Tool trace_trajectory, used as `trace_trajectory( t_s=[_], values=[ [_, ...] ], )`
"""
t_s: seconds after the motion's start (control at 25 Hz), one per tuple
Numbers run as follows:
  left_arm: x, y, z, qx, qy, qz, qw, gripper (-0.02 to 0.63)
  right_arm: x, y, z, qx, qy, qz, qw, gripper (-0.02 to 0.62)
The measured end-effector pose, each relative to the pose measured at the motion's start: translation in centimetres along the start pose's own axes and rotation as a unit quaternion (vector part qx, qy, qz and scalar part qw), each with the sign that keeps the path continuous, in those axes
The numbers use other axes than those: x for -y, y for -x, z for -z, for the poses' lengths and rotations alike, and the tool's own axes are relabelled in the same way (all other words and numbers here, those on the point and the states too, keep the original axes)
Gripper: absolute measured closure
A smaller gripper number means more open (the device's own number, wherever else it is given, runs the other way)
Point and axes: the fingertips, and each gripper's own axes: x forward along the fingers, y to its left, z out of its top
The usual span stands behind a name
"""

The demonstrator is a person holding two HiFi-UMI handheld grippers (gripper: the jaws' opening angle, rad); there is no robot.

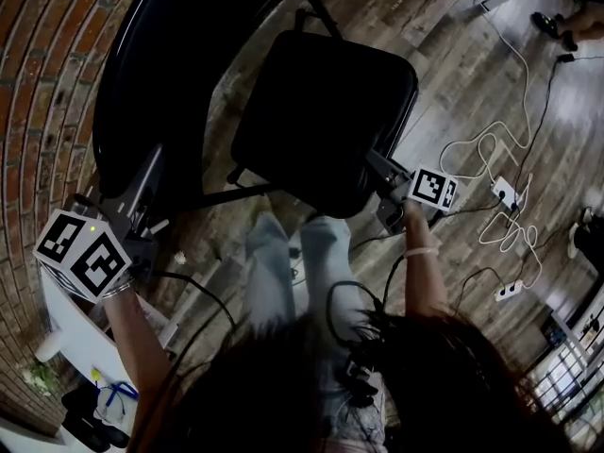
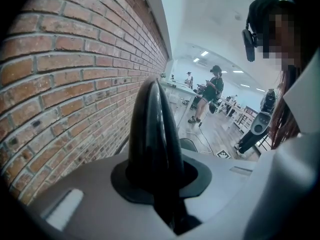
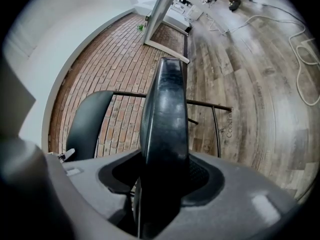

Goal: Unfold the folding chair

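The folding chair stands on the wood-plank floor (image 1: pixel 453 74), close to a brick wall (image 1: pixel 47 64) and right in front of the person's legs (image 1: pixel 283 253). From the head view, its black backrest (image 1: pixel 142 74) fills the upper left as a long curved panel. The padded black seat (image 1: pixel 326 111) sits to the right of the backrest, apart from it. A dark frame tube (image 1: pixel 231 194) runs between the two near their lower edges.

The left tongs (image 1: pixel 146 173) reach up from the lower left and meet the near rim of the backrest. In the left gripper view the jaws of these tongs (image 2: pixel 160 179) are clamped on a thin, glossy black edge (image 2: pixel 152 134) rising straight up between them. This looks to be the backrest rim, though the wide lens distorts it too much to be sure.

The right tongs (image 1: pixel 382 179) come in from the right and grip the seat's near right corner. In the right gripper view the jaws of these tongs (image 3: pixel 162 189) are closed on the thick seat edge (image 3: pixel 165 119), seen end-on. The backrest (image 3: pixel 87 124) shows off to the left, and thin frame rods (image 3: pixel 210 105) cross behind the seat.

White cables (image 1: pixel 500 149) and a power strip (image 1: pixel 505 193) lie on the floor to the right, well apart from the chair. Other people (image 2: pixel 212 91) stand far down the room in the left gripper view.
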Motion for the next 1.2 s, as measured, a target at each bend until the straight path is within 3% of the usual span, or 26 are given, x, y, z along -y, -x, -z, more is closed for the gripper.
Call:
trace_trajectory(
  t_s=[0.32,1.2],
  values=[
    [0.7,-0.6,0.4,0.0,0.0,0.001,1.0,0.541,1.9,0.6,0.0,-0.006,-0.001,0.018,1.0,0.367],
    [0.8,-1.0,1.1,-0.001,-0.001,0.011,0.9999,0.541,3.8,0.5,1.0,-0.015,-0.017,0.014,1.0,0.356]
  ],
)
